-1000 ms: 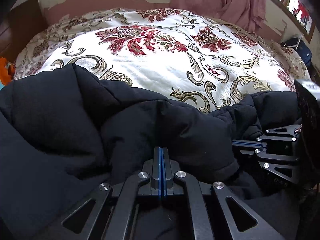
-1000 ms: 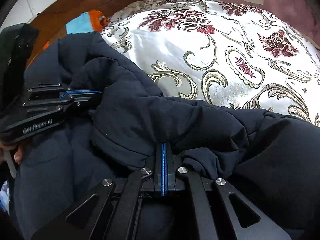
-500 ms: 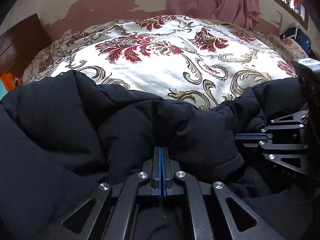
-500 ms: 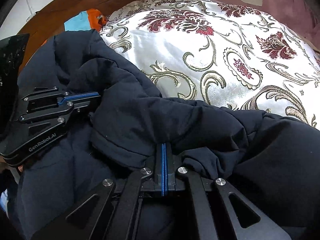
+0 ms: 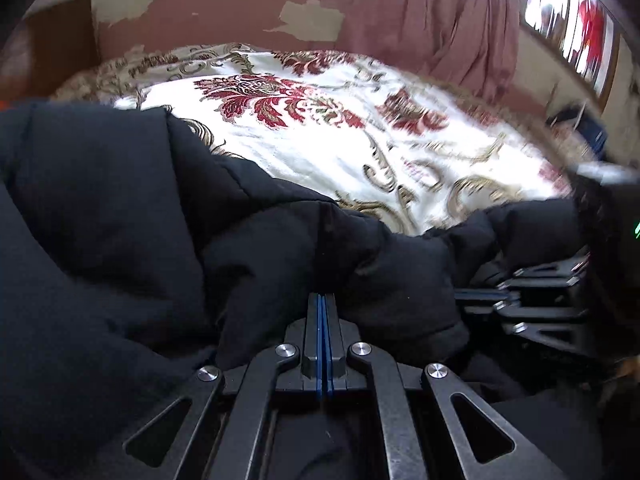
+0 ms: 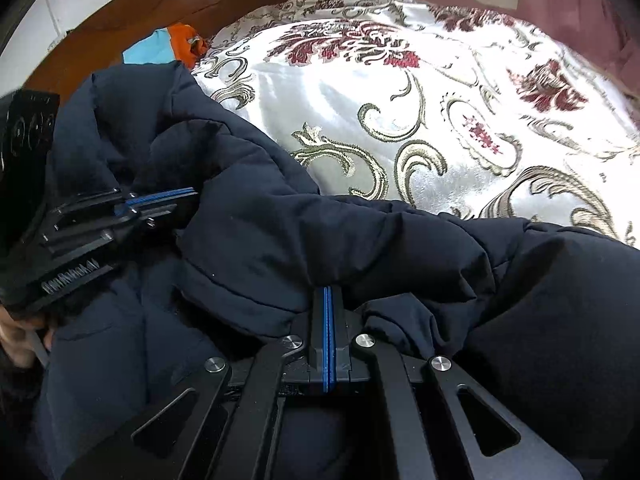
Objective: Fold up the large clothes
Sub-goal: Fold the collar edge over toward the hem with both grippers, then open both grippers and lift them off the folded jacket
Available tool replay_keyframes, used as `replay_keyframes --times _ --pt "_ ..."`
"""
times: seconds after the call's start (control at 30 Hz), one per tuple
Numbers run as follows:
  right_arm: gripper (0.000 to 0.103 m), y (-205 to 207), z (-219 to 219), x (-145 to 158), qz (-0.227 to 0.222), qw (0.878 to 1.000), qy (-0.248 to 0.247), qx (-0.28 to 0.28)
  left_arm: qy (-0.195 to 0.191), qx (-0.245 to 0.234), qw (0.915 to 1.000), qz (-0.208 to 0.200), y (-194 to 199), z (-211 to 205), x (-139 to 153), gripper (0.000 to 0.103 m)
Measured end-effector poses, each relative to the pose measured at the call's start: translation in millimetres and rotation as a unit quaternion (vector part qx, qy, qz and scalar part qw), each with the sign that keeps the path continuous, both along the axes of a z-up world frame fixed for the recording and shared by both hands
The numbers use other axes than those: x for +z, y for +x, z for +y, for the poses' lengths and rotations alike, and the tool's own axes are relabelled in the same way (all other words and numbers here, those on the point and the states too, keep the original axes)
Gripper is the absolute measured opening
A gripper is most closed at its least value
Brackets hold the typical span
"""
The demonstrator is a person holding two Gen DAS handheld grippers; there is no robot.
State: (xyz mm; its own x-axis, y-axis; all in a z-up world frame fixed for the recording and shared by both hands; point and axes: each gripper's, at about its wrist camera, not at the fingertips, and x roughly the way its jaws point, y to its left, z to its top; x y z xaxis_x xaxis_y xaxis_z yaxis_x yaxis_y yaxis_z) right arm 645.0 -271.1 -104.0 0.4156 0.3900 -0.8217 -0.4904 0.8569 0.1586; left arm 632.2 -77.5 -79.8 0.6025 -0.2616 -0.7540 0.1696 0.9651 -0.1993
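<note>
A dark navy padded jacket (image 5: 120, 240) lies bunched over the near side of the bed and fills the lower half of both views; it also shows in the right wrist view (image 6: 280, 232). My left gripper (image 5: 322, 300) is shut on a thick fold of the jacket. My right gripper (image 6: 327, 294) is shut on another fold of it. Each gripper shows in the other's view, the right one (image 5: 472, 296) at the right edge and the left one (image 6: 188, 196) at the left, both clamped on the cloth. The fingertips are buried in fabric.
The bed carries a white bedspread (image 5: 320, 148) with red flowers and gold scrolls, which also shows in the right wrist view (image 6: 420, 120). A wooden headboard (image 6: 132, 12) and orange and blue cloth (image 6: 168, 42) lie at the far left. A pink curtain (image 5: 440, 20) and a window (image 5: 572, 20) stand behind.
Both grippers have lifted and tilted up with the jacket held. The left view now shows more wall and curtain. The jacket folds have risen with them; both grips are unchanged.
</note>
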Motion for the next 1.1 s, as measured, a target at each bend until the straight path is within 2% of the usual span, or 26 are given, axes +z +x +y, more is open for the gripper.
replay_keyframes --times 0.07,0.17,0.23,0.33,0.37,0.4,0.43,0.47,0.5,0.53,0.57,0.6,0.63,0.7,0.83,0.9,0.97,1.1 --pt "0.001 -12 9 4 -0.035 0.999 -0.037 -0.018 -0.029 -0.007 0.9995 -0.006 -4 6 1 0.004" --pt "0.002 -32 30 14 -0.082 0.989 -0.119 -0.028 -0.065 -0.015 0.9976 -0.017 -14 12 5 0.004" --pt "0.008 -42 41 20 -0.097 0.979 -0.170 -0.052 -0.101 -0.029 0.9941 -0.025 -24 17 7 0.011" --pt "0.014 -48 38 30 -0.093 0.974 -0.182 -0.101 -0.146 -0.034 0.9882 -0.033 -34 29 9 0.013" --pt "0.019 -52 37 34 -0.091 0.973 -0.177 -0.119 -0.157 -0.035 0.9864 -0.035 -36 32 9 0.013" --pt "0.032 -57 32 38 -0.091 0.972 -0.170 -0.136 -0.173 -0.035 0.9836 -0.036 -38 37 9 0.013" --pt "0.038 -63 28 43 -0.093 0.972 -0.159 -0.147 -0.183 -0.036 0.9816 -0.039 -40 40 10 0.013" --pt "0.051 -66 22 46 -0.098 0.973 -0.147 -0.151 -0.187 -0.036 0.9807 -0.043 -42 41 10 0.013" --pt "0.068 -76 20 55 -0.115 0.972 -0.131 -0.155 -0.189 -0.038 0.9801 -0.047 -44 41 12 0.016" --pt "0.075 -87 18 62 -0.131 0.970 -0.129 -0.159 -0.194 -0.043 0.9785 -0.054 -47 40 14 0.019" --pt "0.078 -95 20 69 -0.148 0.967 -0.127 -0.162 -0.204 -0.049 0.9760 -0.060 -51 40 16 0.029" --pt "0.078 -103 22 74 -0.163 0.965 -0.124 -0.162 -0.215 -0.055 0.9726 -0.069 -54 40 18 0.042" --pt "0.078 -110 25 81 -0.177 0.962 -0.124 -0.165 -0.235 -0.067 0.9655 -0.089 -63 42 22 0.057" --pt "0.078 -119 29 89 -0.186 0.956 -0.135 -0.180 -0.252 -0.070 0.9581 -0.117 -73 46 25 0.066" --pt "0.078 -140 27 99 -0.188 0.953 -0.146 -0.186 -0.265 -0.048 0.9543 -0.130 -83 57 23 0.066" --pt "0.078 -156 18 104 -0.191 0.955 -0.129 -0.187 -0.255 -0.040 0.9560 -0.140 -94 58 24 0.066" --pt "0.078 -172 10 111 -0.197 0.955 -0.110 -0.191 -0.227 -0.023 0.9623 -0.148 -108 56 30 0.066" --pt "0.079 -208 -5 122 -0.218 0.957 -0.065 -0.182 -0.180 0.009 0.9704 -0.161 -141 56 49 0.083"
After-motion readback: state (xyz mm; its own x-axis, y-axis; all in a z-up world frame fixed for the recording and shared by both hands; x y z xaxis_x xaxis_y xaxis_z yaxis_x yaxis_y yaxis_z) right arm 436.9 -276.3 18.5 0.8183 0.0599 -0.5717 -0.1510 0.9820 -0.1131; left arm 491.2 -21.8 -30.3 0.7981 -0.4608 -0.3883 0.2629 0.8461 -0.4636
